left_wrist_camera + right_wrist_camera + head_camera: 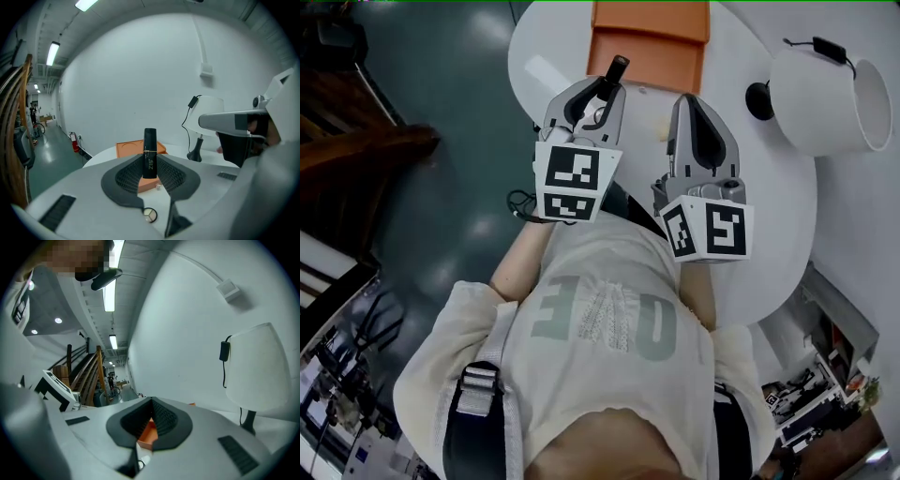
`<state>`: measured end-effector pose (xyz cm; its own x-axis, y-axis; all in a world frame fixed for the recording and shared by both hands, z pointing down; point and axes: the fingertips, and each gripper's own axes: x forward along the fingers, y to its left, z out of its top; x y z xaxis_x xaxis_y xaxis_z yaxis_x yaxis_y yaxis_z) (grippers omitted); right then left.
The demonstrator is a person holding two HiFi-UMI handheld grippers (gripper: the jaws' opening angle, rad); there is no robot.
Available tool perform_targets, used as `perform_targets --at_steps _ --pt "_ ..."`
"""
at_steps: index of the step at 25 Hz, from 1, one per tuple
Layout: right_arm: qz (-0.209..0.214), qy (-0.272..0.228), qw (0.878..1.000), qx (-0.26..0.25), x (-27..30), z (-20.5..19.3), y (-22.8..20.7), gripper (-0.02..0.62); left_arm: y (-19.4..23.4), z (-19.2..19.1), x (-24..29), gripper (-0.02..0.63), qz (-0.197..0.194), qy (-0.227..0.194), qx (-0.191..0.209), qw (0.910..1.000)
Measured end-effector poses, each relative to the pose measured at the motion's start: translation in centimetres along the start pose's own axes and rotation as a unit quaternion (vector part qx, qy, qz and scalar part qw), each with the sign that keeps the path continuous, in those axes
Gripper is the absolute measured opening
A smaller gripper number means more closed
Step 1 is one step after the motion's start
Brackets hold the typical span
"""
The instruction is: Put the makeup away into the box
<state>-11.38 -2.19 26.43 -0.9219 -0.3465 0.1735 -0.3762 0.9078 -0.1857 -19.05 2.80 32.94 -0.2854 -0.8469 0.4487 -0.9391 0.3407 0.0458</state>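
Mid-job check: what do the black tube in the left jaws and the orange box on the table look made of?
Black tube: probably hard plastic, smooth with a slight sheen, white print and a thin gold band that may be metallic. Orange box: matte, flat colour with no glare and crisp edges; card or plastic, the look leaves it open.

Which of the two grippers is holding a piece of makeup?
The left gripper: its fingers clamp a black makeup tube with a gold band. The right gripper's fingers are closed on nothing.
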Motion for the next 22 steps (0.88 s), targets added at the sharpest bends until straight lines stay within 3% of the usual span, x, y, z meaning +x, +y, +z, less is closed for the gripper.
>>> perform_targets --at_steps 6,11,14,18,22 --pt "0.0 0.022 1.0 0.002 0.6 -1.3 0.0 0.005 0.6 0.2 2.0 0.097 -0.003 0.018 0.037 0.9992" --pt "-0.023 0.04 0.999 0.016 0.3 -1.8 -2.4 0.005 -2.6 -0.1 8.1 0.097 -0.062 0.074 0.089 0.9914" --pt "-0.039 0.045 0.998 0.024 0.2 -2.1 -4.0 0.005 -4.0 -0.9 12.4 0.098 -0.095 0.113 0.135 0.9798" --pt "-0.056 0.055 0.996 0.036 -0.2 -2.8 -6.1 0.005 -5.3 -3.1 17.0 0.097 -0.131 0.179 0.194 0.9556" --pt "-0.064 0.066 0.995 0.048 0.4 -3.5 -7.7 0.005 -5.2 -5.1 19.8 0.097 -0.142 0.227 0.209 0.9405"
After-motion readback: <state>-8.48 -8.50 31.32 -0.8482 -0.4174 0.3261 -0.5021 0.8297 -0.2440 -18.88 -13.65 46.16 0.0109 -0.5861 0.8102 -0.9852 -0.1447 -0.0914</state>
